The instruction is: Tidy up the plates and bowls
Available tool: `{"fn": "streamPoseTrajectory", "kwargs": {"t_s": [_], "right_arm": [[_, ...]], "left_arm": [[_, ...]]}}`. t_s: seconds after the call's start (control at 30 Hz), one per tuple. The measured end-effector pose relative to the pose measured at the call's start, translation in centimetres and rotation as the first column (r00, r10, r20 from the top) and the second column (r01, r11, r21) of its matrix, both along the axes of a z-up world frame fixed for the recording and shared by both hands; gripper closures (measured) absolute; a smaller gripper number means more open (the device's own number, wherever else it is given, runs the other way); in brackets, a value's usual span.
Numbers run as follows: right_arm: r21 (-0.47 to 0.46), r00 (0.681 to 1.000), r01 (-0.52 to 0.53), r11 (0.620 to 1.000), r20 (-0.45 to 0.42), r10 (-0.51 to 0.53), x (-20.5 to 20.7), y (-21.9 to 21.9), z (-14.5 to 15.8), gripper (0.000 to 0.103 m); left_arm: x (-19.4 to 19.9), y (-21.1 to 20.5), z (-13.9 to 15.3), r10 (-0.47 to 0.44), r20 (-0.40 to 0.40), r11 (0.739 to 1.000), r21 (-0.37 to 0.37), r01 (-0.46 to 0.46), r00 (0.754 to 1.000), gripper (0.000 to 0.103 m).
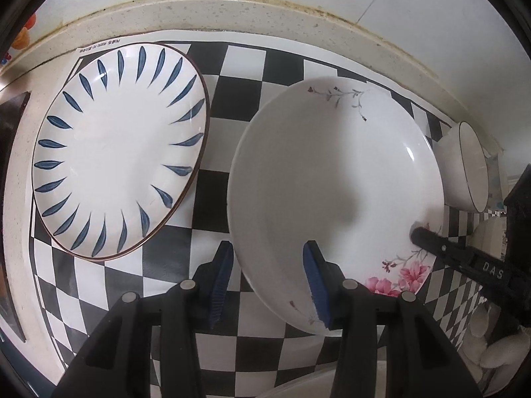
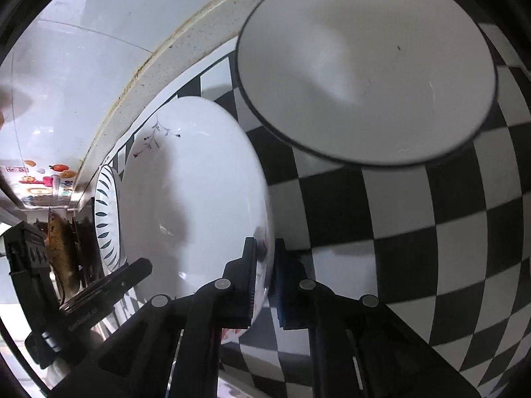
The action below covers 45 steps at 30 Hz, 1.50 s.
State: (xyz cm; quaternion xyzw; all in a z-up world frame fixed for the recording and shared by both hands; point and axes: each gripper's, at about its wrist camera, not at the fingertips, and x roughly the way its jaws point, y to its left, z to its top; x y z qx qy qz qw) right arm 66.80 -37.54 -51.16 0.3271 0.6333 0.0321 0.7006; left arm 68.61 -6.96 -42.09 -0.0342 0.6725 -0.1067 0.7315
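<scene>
Over the checkered mat [image 1: 229, 102], near its right side, both grippers straddle opposite rims of the floral plate [image 1: 332, 172]. Left gripper [image 1: 268, 285] has the near-left rim between narrowly parted pads, one pad outside, one inside the dish. Right gripper [image 2: 267, 285] is clamped tight on the opposite rim. Blue-leaf plate [image 1: 116, 152] lies to the left, toward the mat's back-left corner, just beside; a bowl [image 2: 365, 66] sits off the plate's right. Any stacking move likely runs leftward.

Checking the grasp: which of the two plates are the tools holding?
The flowered plate, its rim between both tools' fingers. The blue-leaf plate lies untouched on the checkered mat beside it.
</scene>
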Motion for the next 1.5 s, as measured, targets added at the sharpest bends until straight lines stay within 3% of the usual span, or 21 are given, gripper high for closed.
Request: {"fn": "streamPoseTrajectory", "kwargs": {"t_s": [0.33, 0.47, 0.73, 0.77, 0.93, 1.07, 1.5], "right_arm": [[0.028, 0.998, -0.038, 0.999, -0.049, 0.039, -4.3, 0.1, -0.1, 0.092], [-0.025, 1.0, -0.018, 1.0, 0.001, 0.018, -4.0, -0.4, 0.3, 0.092], [0.058, 0.999, 0.032, 0.998, -0.011, -0.031, -1.7, -3.2, -0.7, 0.089], [0.067, 0.999, 0.04, 0.997, -0.014, -0.039, -1.5, -3.5, -0.7, 0.089], [0.084, 0.998, 0.063, 0.994, -0.022, -0.061, -1.0, -4.1, -1.0, 0.089], [0.007, 1.0, 0.012, 1.0, 0.016, -0.012, -1.4, -3.0, -0.3, 0.089], [0.031, 0.998, 0.016, 0.999, 0.061, -0.018, -4.0, -2.8, 1.8, 0.089]], "left_arm": [[1.0, -1.0, -0.4, -0.034, -0.008, 0.999, -0.011, 0.034, 0.999, 0.062], [1.8, -1.6, -1.2, -0.049, -0.012, 0.998, -0.036, 0.048, 0.999, 0.062], [3.3, -3.4, -1.8, -0.094, 0.006, 0.995, -0.031, 0.094, 0.996, 0.063], [3.4, -3.8, -1.8, -0.107, 0.015, 0.994, -0.032, 0.107, 0.994, 0.067], [4.0, -5.3, -1.8, -0.146, 0.053, 0.989, 0.023, 0.145, 0.988, 0.071], [4.4, -5.0, -1.0, -0.11, 0.076, 0.993, -0.034, 0.113, 0.991, 0.072], [3.6, -3.9, 1.6, -0.142, 0.141, 0.987, -0.053, 0.151, 0.98, 0.075]]}}
